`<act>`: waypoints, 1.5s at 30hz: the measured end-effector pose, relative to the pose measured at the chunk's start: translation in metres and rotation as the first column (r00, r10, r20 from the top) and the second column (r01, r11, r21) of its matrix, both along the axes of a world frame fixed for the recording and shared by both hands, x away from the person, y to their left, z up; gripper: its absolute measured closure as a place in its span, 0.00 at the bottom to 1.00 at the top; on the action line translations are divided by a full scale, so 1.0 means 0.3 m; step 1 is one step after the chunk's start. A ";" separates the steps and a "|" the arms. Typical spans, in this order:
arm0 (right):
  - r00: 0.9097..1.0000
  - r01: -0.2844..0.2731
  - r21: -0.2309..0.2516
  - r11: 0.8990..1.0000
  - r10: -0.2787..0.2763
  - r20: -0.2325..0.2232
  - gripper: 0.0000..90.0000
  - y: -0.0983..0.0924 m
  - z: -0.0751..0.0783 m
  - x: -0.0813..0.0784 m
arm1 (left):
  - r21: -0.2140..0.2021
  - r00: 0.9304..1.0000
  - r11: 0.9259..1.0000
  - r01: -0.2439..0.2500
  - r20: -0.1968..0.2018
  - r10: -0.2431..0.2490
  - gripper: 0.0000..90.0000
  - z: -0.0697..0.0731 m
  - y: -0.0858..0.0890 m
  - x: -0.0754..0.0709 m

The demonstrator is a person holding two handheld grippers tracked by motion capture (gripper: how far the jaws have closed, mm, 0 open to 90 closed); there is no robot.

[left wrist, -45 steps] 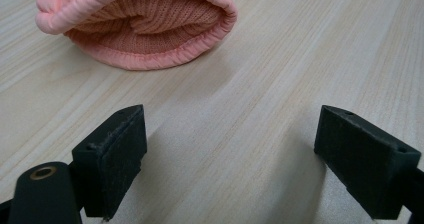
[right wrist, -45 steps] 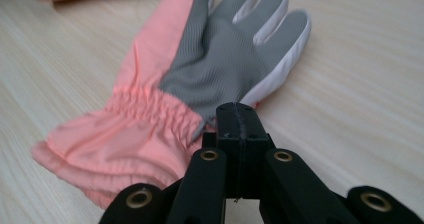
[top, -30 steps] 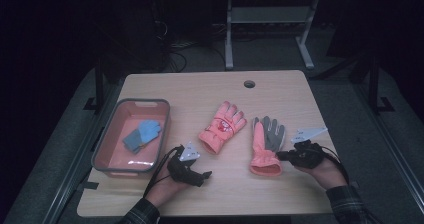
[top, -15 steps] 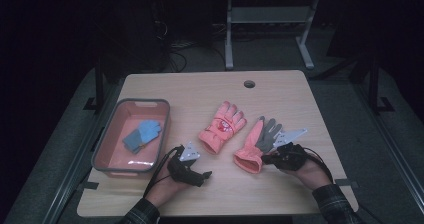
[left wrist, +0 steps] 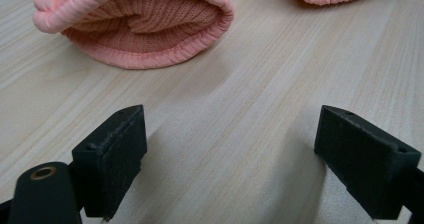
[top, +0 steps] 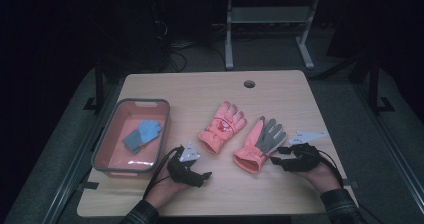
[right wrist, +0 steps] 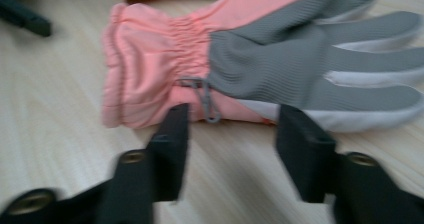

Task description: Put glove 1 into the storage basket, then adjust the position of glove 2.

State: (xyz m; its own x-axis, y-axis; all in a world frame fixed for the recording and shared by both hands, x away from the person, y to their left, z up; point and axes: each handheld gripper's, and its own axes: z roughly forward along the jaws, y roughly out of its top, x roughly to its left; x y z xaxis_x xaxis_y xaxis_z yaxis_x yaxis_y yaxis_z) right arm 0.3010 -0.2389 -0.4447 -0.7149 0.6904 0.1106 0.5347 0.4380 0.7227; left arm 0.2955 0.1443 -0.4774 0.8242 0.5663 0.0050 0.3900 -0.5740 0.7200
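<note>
Dark floor and a metal stand surround the wooden worktop (top: 210, 91), which carries every item in play.

1. Right tongs (top: 276, 155): your right hand rests near the right front corner. The jaws have just been opening and now stand spread, with nothing pinched between them. In the right gripper view the pads sit just short of the glove's edge, near its small grey cord loop.

2. Grey-palmed glove (top: 260, 144): since a second ago it has slid toward the middle of the worktop and turned, so its fingers now point toward the far right corner and its pink cuff toward the front edge. It lies flat, palm up. Judge this as a release after repositioning: the glove is now closer to its partner.

3. Pink glove (top: 222, 126): it lies at the middle of the worktop, near the grey-palmed glove but apart from it.

4. Left tongs (top: 205, 174): spread and empty, resting near the front edge. Their own view looks at the open cuff of the pink glove (left wrist: 135, 29) ahead.

5. Surroundings: a pink tray (top: 102, 151) by the left edge holds a blue glove (top: 142, 135). A cable hole (top: 249, 83) sits near the far edge. Nothing blocks the path between the gloves and the tray.
</note>
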 end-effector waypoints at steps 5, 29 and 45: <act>0.997 0.069 -0.011 0.998 -0.068 0.034 0.29 -0.038 -0.036 -0.008 | -0.009 1.000 1.000 -0.009 -0.008 0.009 0.14 -0.001 -0.002 -0.003; 0.971 0.233 -0.022 0.972 -0.232 0.061 0.14 -0.112 -0.121 -0.026 | 0.020 1.000 1.000 -0.004 -0.008 0.004 0.15 0.060 -0.028 0.002; 0.974 0.224 -0.067 0.972 -0.221 0.054 0.12 -0.103 -0.127 -0.025 | -0.020 0.999 0.999 -0.037 -0.011 0.037 0.26 0.207 -0.076 0.129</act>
